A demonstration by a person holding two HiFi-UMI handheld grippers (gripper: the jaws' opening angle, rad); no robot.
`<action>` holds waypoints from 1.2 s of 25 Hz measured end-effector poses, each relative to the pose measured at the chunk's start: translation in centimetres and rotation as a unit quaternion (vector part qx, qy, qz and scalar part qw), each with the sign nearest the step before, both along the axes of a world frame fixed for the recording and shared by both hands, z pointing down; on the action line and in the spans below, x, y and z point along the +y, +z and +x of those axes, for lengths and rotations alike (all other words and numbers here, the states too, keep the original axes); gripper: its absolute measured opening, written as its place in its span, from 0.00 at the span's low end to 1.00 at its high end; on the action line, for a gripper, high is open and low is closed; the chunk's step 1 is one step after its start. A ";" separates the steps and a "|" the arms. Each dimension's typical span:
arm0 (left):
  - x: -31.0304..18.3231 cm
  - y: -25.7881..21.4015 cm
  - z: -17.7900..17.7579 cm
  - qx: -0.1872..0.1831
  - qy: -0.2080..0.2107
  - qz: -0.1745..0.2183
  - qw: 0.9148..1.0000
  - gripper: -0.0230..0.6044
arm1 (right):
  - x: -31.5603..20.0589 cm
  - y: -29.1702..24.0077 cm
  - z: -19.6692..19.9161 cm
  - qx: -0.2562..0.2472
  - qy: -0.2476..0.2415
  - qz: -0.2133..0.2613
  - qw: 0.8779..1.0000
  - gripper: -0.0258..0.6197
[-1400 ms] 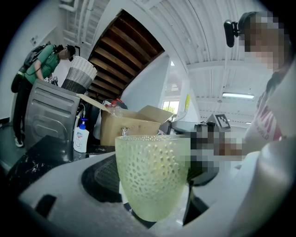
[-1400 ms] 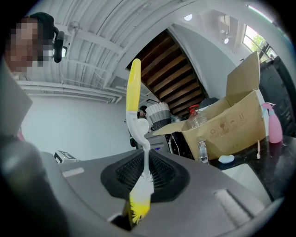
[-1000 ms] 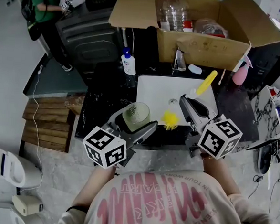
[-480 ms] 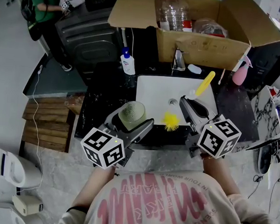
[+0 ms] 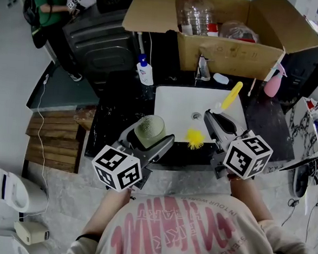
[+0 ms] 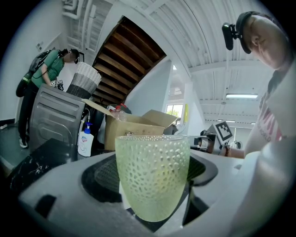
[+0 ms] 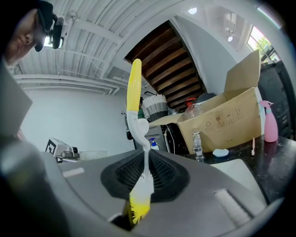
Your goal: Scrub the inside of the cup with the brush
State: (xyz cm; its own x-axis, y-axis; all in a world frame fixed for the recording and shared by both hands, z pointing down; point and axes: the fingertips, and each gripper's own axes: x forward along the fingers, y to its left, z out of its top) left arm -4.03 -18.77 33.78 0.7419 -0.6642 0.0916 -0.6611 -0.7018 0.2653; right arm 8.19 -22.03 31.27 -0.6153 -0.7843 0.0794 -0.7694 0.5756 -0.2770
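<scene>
Claw states are recorded as follows. The left claw (image 5: pixel 152 136) is clenched on the cup (image 5: pixel 150 129), which is gripped at its lower body between the two jaws. The cup is made of pale green glass with a dimpled surface. It is seen upright in the left gripper view, with its rim uppermost. In the head view, the cup is located over the dark countertop (image 5: pixel 115 112), just beside the front left corner of the white sink (image 5: pixel 174 103).

The right claw (image 5: pixel 218 120) is clenched on the brush (image 7: pixel 134 88). The thin white shaft is pinched between the jaw pads. The yellow handle is projected beyond the jaws, toward the back of the sink. The yellow bristles (image 5: pixel 193 136) are pointed back toward the person and are held over the front edge of the sink. The bristles are positioned between the cup and the right claw body, near the cup but apart from it. The brush is not inserted in the cup.

Behind the sink, a faucet (image 5: pixel 203 67) and an open cardboard box (image 5: pixel 229 51) are seen. A soap bottle (image 5: pixel 145 72) is placed on the countertop to the left of the faucet. A pink spray bottle (image 5: pixel 274 83) is placed to the right.
</scene>
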 end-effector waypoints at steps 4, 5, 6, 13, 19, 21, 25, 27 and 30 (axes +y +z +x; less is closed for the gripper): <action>0.0 0.2 0.2 0.000 0.003 -0.003 1.000 0.66 | -0.1 0.2 0.0 0.005 0.002 -0.002 1.000 0.11; 0.0 0.2 0.2 0.000 0.004 -0.004 1.000 0.66 | -0.1 0.3 0.0 0.008 0.003 -0.002 1.000 0.11; 0.0 0.2 0.2 0.000 0.005 -0.004 1.000 0.66 | -0.1 0.3 -0.1 0.010 0.003 -0.002 1.000 0.11; 0.0 0.1 0.1 0.001 0.002 -0.002 1.000 0.66 | -0.1 0.5 -0.2 0.015 0.001 -0.004 1.000 0.11; -0.1 0.3 0.1 0.003 0.000 -0.004 1.000 0.66 | -0.1 0.8 -0.2 0.018 0.000 -0.006 1.000 0.11; -0.1 0.3 0.1 0.004 0.000 -0.004 1.000 0.66 | -0.1 0.9 -0.2 0.019 -0.001 -0.007 1.000 0.11; -0.2 0.3 0.0 0.004 0.000 -0.005 1.000 0.66 | -0.2 0.9 -0.5 0.021 -0.003 -0.009 1.000 0.11; -0.3 0.3 -0.1 0.004 0.000 -0.005 1.000 0.66 | -0.3 1.0 -0.6 0.022 -0.004 -0.010 1.000 0.11; -0.3 0.4 -0.3 0.005 -0.001 -0.006 1.000 0.66 | -0.3 1.0 -0.8 0.023 -0.005 -0.011 1.000 0.11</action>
State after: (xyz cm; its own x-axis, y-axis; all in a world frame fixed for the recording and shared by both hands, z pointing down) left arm -4.28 -19.10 34.16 0.7418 -0.6643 0.0916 -0.6593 -0.6976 0.2803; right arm 7.43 -22.37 32.28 -0.6186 -0.7758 0.1242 -0.7757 0.5779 -0.2538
